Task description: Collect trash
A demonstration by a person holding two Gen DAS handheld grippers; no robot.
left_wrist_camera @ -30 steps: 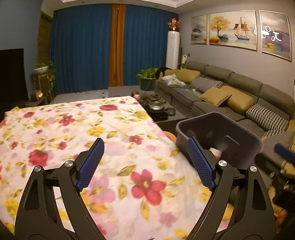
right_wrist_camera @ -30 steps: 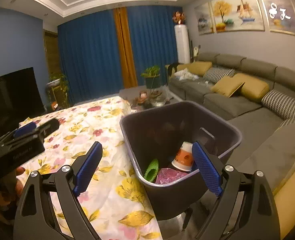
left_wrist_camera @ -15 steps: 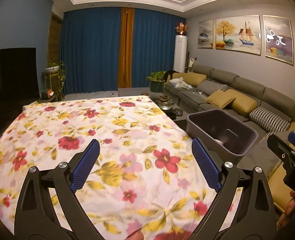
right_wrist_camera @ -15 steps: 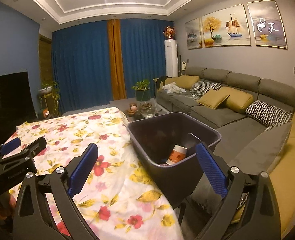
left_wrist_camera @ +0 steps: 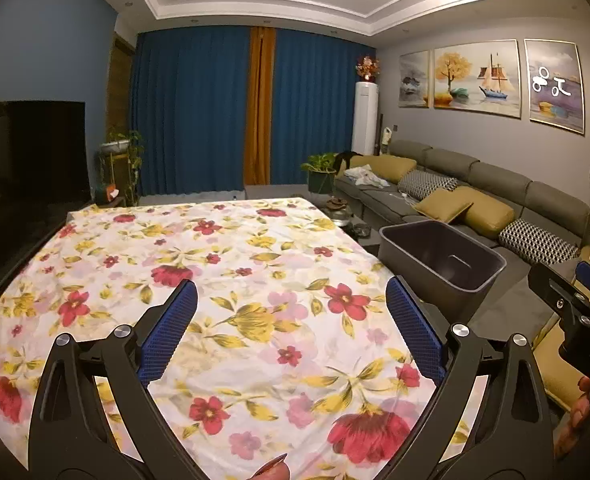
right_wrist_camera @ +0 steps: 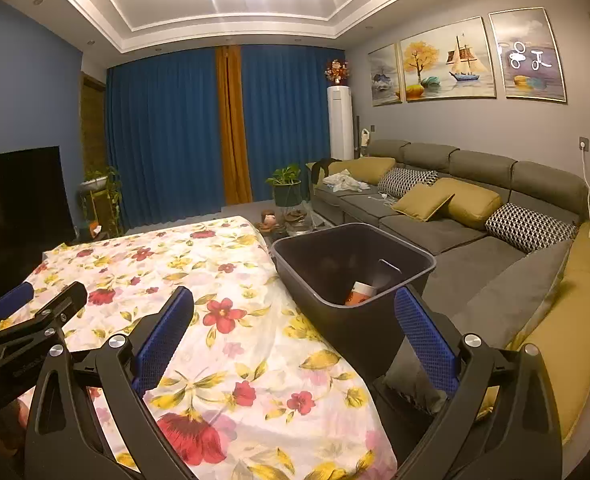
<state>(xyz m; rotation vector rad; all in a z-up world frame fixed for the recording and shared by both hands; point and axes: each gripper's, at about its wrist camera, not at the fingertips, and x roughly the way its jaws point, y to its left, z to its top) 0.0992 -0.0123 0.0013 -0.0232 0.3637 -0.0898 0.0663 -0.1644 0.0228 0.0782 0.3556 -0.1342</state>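
White floral cloth (left_wrist_camera: 231, 272) over the table, scattered with red, pink and yellow blooms. Dark grey plastic rectangular bin (right_wrist_camera: 359, 280), an orange-and-white paper cup (right_wrist_camera: 361, 293) inside. Black claws with blue textured pads (left_wrist_camera: 167, 332). Deep blue curtains (left_wrist_camera: 191, 112) split by an orange strip. Grey sofa (right_wrist_camera: 455, 216) with mustard cushions (right_wrist_camera: 471, 202) and black-and-white patterned ones.
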